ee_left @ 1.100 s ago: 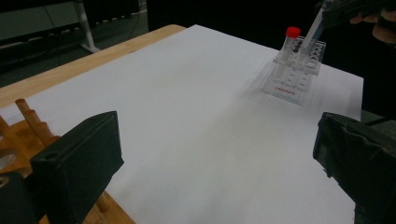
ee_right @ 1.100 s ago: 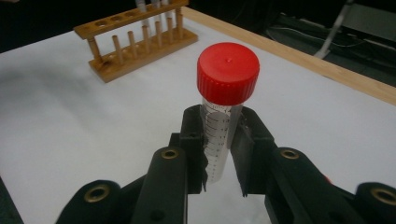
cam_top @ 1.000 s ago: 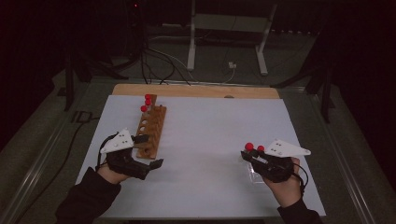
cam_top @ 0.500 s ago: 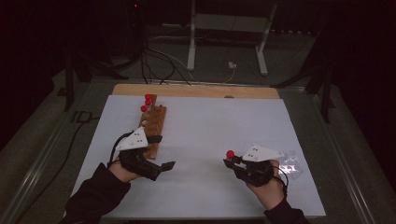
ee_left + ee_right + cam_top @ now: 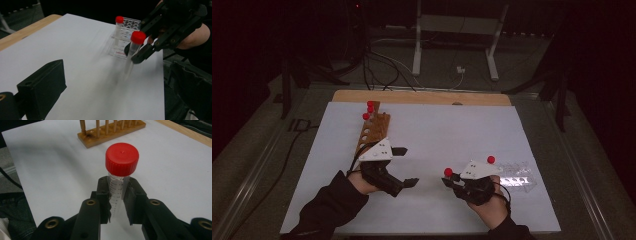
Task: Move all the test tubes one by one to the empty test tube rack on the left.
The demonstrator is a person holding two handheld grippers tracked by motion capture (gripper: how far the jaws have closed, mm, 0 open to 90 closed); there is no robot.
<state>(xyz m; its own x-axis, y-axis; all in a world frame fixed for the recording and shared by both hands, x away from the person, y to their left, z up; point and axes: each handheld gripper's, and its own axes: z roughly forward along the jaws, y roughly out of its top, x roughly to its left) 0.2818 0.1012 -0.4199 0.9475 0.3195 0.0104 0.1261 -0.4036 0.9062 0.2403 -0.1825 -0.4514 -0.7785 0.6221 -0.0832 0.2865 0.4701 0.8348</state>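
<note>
My right gripper (image 5: 450, 179) is shut on a clear graduated tube with a red cap (image 5: 122, 158), held upright just above the white sheet right of centre. Its jaws clamp the tube's body below the cap. From the left gripper view the same tube (image 5: 135, 47) stands in those jaws. My left gripper (image 5: 410, 166) is open and holds nothing, left of centre with its jaws turned toward the right gripper. A second red-capped tube (image 5: 491, 159) stands in a clear plastic rack (image 5: 518, 176) at the right. A wooden rack (image 5: 373, 131) at the left carries red-capped tubes (image 5: 370, 107) at its far end.
A white sheet (image 5: 442, 125) covers the table, with a strip of wooden tabletop (image 5: 422, 97) along the far edge. Cables and a white stand's legs (image 5: 452, 50) lie on the dark floor beyond. A cable (image 5: 287, 150) trails off the left side.
My right gripper has carried its tube leftward, away from the clear rack and the other tube. My left gripper has moved right, away from the wooden rack toward the centre.
</note>
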